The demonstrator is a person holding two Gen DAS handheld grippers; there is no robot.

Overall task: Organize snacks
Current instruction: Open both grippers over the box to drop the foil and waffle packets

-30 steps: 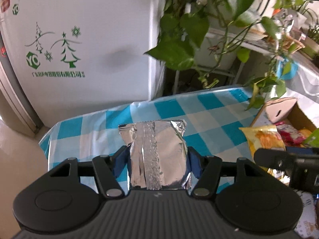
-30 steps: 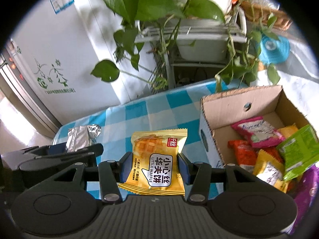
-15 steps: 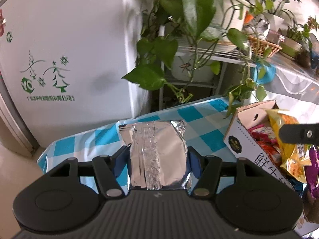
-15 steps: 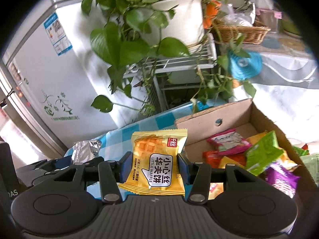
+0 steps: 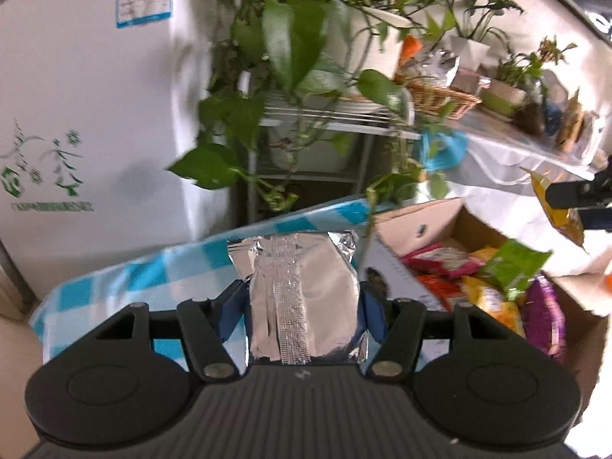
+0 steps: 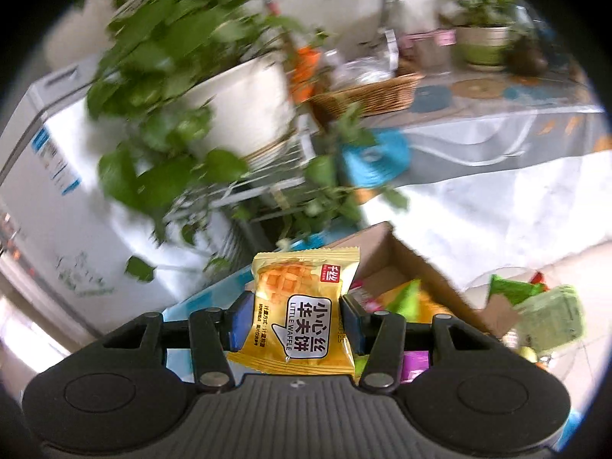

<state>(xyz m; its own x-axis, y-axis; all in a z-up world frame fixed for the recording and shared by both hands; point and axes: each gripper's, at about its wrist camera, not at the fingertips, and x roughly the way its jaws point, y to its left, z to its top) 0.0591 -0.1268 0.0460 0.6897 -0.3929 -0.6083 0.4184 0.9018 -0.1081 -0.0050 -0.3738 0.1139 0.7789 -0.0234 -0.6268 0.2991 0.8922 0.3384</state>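
Fingers of the left gripper (image 5: 304,302) are pressing in on both sides of a silver foil packet (image 5: 302,298), which is standing upright at the lower centre of the left wrist view, seam side facing the camera. Behind it, a table with a blue and white checked cloth (image 5: 126,279) is stretching across the lower left of the frame. A cardboard box (image 5: 420,225) is sitting at the right of centre, its open top showing a heap of snack bags (image 5: 478,279) in pink, orange, yellow, green and purple. At the far right edge of that view, the right gripper (image 5: 577,195) is hanging above the box with a yellow bag between its fingers.

In the right wrist view, the right gripper (image 6: 292,321) is closing narrowly on a yellow waffle packet (image 6: 300,313), printed "LITTLE WAFFLE", which is standing upright at the lower centre of the frame. The box (image 6: 386,252) is showing just behind and to the right of the packet, with coloured bags inside; the picture is blurring here, so the packet seems to be over the box's near edge rather than clearly inside it.

Leafy potted plants (image 5: 298,38) are filling the upper centre of the left wrist view, a white fridge (image 5: 88,114) is taking up the left side, and a wicker basket (image 5: 440,97) is resting on a shelf at the upper right.
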